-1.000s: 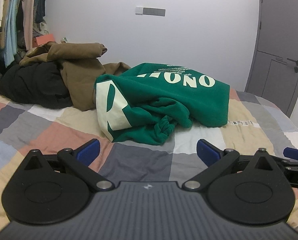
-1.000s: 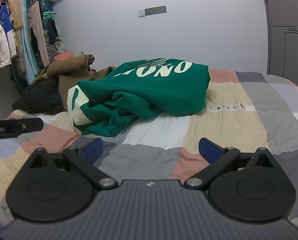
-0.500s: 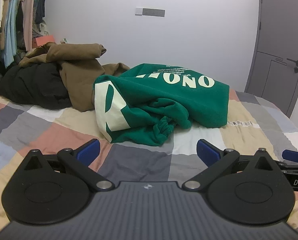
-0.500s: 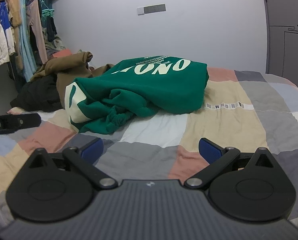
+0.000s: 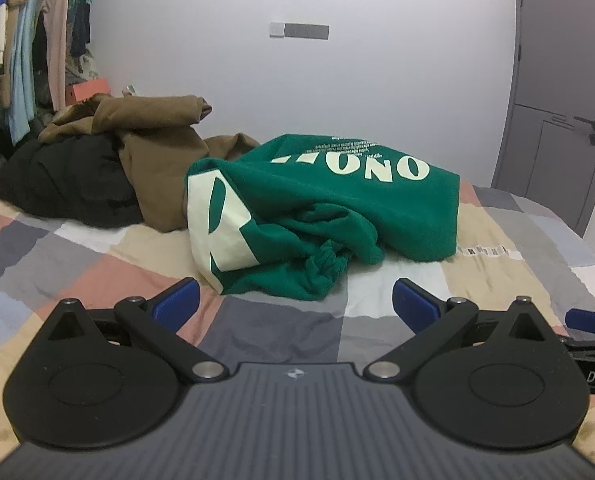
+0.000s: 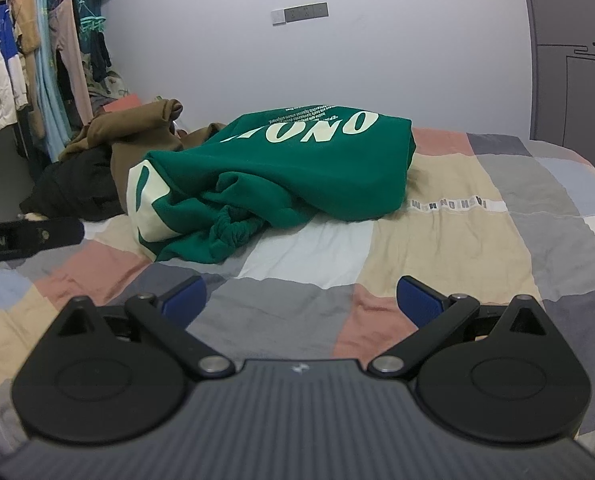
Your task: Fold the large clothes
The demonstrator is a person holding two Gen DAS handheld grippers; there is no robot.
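A crumpled green sweatshirt (image 5: 329, 208) with cream lettering lies on the patchwork bed; it also shows in the right wrist view (image 6: 281, 176). My left gripper (image 5: 293, 300) is open and empty, low over the quilt just short of the sweatshirt's near edge. My right gripper (image 6: 301, 298) is open and empty, a little farther back and to the right of the sweatshirt. Each gripper shows at the edge of the other's view: the right one (image 5: 589, 320), the left one (image 6: 29, 236).
A brown garment (image 5: 157, 148) and a black garment (image 5: 65, 184) are heaped at the bed's far left, touching the sweatshirt. A clothes rack (image 6: 37, 76) stands at the left. A grey door (image 5: 561, 92) is at the right. The quilt (image 6: 477, 232) spreads to the right.
Both grippers have moved slightly forward toward the green sweatshirt, which looks a bit nearer. Both stay open and empty.
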